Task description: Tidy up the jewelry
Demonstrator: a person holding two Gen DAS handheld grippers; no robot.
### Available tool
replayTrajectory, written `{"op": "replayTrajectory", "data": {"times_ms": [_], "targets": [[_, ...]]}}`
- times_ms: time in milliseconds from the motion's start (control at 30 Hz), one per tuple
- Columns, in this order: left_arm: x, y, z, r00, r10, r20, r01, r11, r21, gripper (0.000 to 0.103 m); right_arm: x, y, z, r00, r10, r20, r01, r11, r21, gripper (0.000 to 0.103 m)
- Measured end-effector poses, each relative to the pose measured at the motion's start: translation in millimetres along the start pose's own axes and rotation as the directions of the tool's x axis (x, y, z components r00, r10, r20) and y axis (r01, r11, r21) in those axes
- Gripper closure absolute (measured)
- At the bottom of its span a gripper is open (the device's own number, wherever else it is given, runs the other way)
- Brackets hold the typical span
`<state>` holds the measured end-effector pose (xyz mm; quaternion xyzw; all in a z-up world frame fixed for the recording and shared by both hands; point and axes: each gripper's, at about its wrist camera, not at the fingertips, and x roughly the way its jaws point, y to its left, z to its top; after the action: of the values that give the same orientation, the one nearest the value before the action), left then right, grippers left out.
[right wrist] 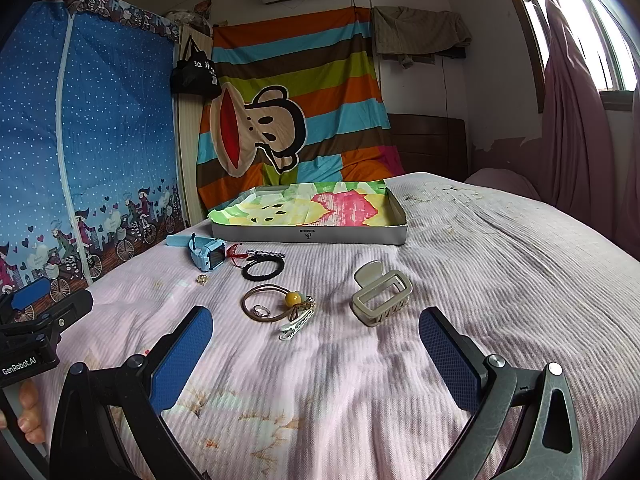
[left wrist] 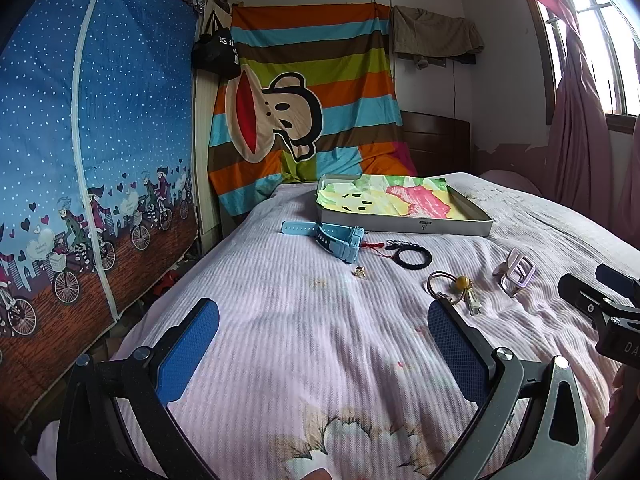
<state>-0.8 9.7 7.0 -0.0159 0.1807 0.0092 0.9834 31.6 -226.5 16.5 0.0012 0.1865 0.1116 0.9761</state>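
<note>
Jewelry lies on the pink bedspread (right wrist: 480, 280): a blue watch (right wrist: 206, 254) (left wrist: 340, 240), a black braided bracelet (right wrist: 262, 270) (left wrist: 412, 258), a red cord charm (right wrist: 236, 252), a small gold earring (right wrist: 201, 279) (left wrist: 360, 272), a brown hair tie with a yellow bead (right wrist: 294, 299) (left wrist: 460, 282), a silver ring (right wrist: 262, 312), a white hair clip (right wrist: 296, 326) and a cream claw clip (right wrist: 380, 296) (left wrist: 516, 274). A shallow grey box (right wrist: 308, 236) (left wrist: 408, 228) lined with colourful cloth sits behind them. My left gripper (left wrist: 324, 344) and right gripper (right wrist: 316, 340) are open and empty, short of the items.
A blue fabric wardrobe (left wrist: 100, 120) stands at the left of the bed. A striped monkey sheet (right wrist: 288, 100) hangs at the back. A pink curtain (right wrist: 576, 120) and window are on the right. The other gripper shows at each view's edge.
</note>
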Motion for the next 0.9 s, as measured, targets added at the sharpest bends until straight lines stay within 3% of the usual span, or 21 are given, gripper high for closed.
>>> {"op": "replayTrajectory", "data": {"times_ms": [333, 600, 700, 800, 900], "targets": [[3.8, -5.2, -3.4, 1.0, 0.018, -0.002, -0.018, 1.0, 0.01, 0.001, 0.2, -1.1, 1.4, 1.0, -0.007, -0.017, 0.007, 1.0, 0.008, 0.0], [34.8, -4.9, 1.1, 0.994, -0.035, -0.108, 0.028, 0.998, -0.06, 0.001, 20.7, -23.9, 9.0, 0.993, -0.044, -0.112, 0.049, 0.998, 0.037, 0.0], [45.7, -9.8, 9.2, 0.989, -0.059, -0.137, 0.049, 0.996, -0.073, 0.001, 28.2, -28.8, 19.0, 0.988, -0.071, -0.137, 0.07, 0.997, -0.006, 0.0], [67.2, -21.4, 18.0, 0.977, -0.08, -0.197, 0.071, 0.996, -0.05, 0.001, 41.3, -34.6, 32.3, 0.984, -0.075, -0.162, 0.066, 0.996, -0.057, 0.0], [96.3, -33.1, 23.5, 0.949, -0.113, -0.293, 0.109, 0.994, -0.033, 0.003, 58.8, -43.3, 37.9, 0.981, -0.053, -0.187, 0.035, 0.994, -0.103, 0.0]]}}
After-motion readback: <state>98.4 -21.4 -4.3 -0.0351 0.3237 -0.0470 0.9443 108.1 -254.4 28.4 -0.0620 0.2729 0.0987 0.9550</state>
